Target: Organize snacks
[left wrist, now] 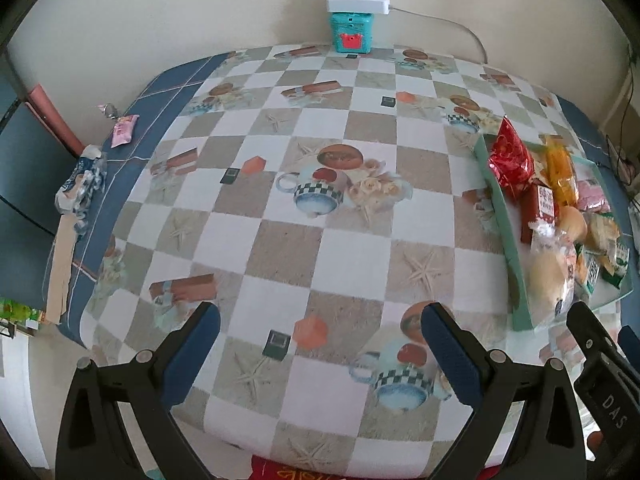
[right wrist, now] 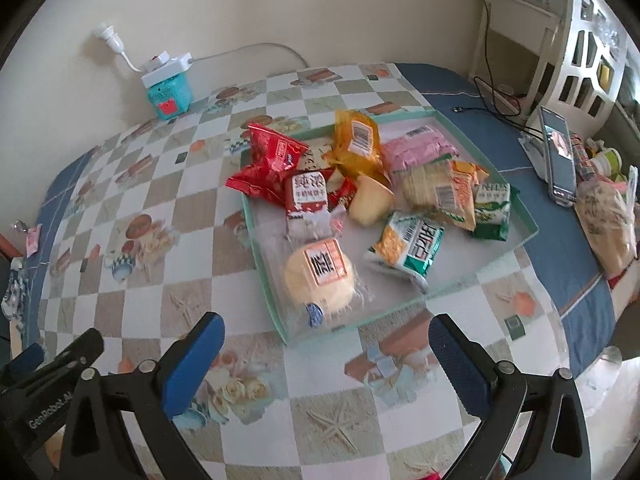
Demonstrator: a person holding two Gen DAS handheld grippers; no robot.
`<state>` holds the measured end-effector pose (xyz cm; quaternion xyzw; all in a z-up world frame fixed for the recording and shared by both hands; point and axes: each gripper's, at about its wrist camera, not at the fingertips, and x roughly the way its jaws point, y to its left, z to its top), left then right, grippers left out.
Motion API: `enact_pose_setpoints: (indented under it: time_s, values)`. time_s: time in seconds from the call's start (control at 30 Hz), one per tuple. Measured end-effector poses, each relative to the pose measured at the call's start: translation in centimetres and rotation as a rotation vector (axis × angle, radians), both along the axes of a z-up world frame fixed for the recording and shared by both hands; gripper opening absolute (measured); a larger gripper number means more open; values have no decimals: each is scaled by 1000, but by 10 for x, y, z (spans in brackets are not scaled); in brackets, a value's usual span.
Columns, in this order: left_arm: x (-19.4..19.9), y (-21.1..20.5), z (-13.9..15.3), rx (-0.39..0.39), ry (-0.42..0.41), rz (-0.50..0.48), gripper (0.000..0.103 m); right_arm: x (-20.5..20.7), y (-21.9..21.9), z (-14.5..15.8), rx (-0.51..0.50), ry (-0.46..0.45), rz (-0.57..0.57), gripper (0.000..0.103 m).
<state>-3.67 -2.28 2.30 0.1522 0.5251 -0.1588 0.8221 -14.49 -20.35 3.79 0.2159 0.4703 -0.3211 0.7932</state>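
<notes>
A shallow green tray (right wrist: pixel 516 204) on the checked tablecloth holds several wrapped snacks: a round bun (right wrist: pixel 320 276), a red packet (right wrist: pixel 272 160), an orange packet (right wrist: pixel 358 142), a pink packet (right wrist: pixel 420 146) and green-white packets (right wrist: pixel 408 250). My right gripper (right wrist: pixel 326 340) is open and empty, just in front of the tray's near edge. The tray (left wrist: pixel 500 200) also shows at the right of the left wrist view. My left gripper (left wrist: pixel 320 328) is open and empty over the bare tablecloth, left of the tray. A pink snack (left wrist: pixel 125 130) and a blue-white packet (left wrist: pixel 82 184) lie at the table's left edge.
A teal box (left wrist: pixel 352 32) with a white power strip (left wrist: pixel 358 3) on top stands at the back against the wall. A phone on a stand (right wrist: pixel 558 156), cables and a bagged item (right wrist: pixel 608 220) sit right of the tray. A white shelf (right wrist: pixel 588 40) stands at far right.
</notes>
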Motion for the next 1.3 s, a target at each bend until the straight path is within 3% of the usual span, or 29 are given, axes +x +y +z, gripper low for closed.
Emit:
enact_pose_setpoints:
  time_s: [1.3]
  values:
    - [-4,6,-2,24,12,-17,101,-8,7,-9,-23,44,4,103]
